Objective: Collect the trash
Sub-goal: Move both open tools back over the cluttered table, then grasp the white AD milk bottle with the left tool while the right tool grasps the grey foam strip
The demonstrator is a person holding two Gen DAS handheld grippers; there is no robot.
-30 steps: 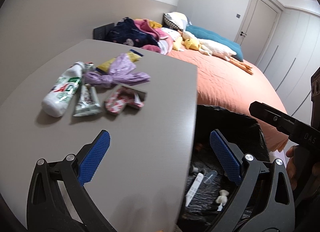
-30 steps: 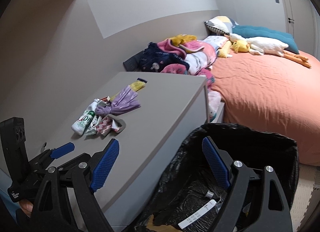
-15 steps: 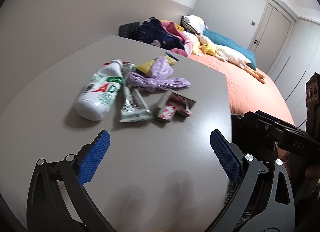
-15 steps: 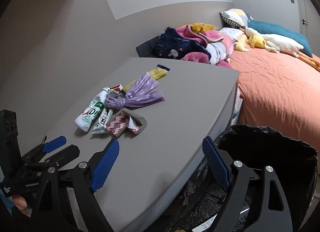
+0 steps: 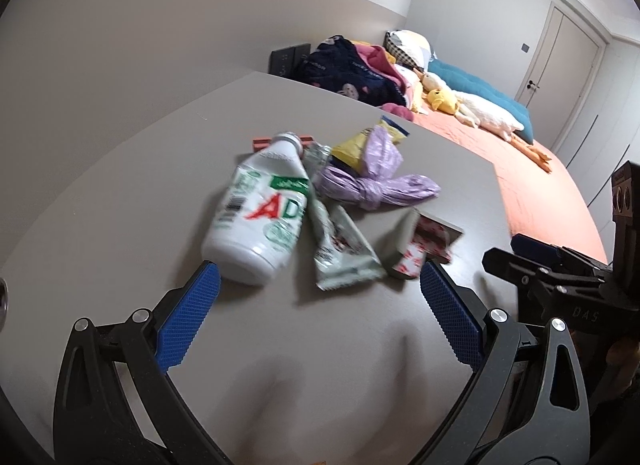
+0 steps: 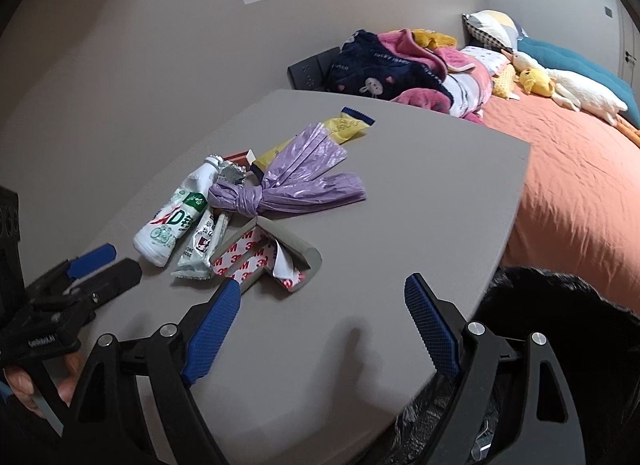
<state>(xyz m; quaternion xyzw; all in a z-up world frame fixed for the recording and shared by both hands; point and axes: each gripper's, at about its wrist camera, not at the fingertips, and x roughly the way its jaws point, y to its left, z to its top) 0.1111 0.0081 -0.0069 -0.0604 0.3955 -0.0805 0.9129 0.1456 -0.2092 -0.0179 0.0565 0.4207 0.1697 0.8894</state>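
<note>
On the grey tabletop (image 6: 400, 201), a cluster of trash: a white bottle (image 5: 260, 213) lying on its side, a crumpled silver-green wrapper (image 5: 340, 249) touching it, a knotted purple plastic bag (image 6: 288, 185), a yellow packet (image 6: 344, 129) partly under the bag, and a grey corner piece with red-and-white backing (image 6: 272, 257). Left tongs (image 5: 316, 289): jaws wide apart, empty, bottle base just beyond the left fingertip. Right tongs (image 6: 320, 301): jaws wide apart, empty, just short of the corner piece. A black-lined bin (image 6: 560, 305) stands at the tabletop's right edge, beside an orange bed (image 6: 580, 185).
</note>
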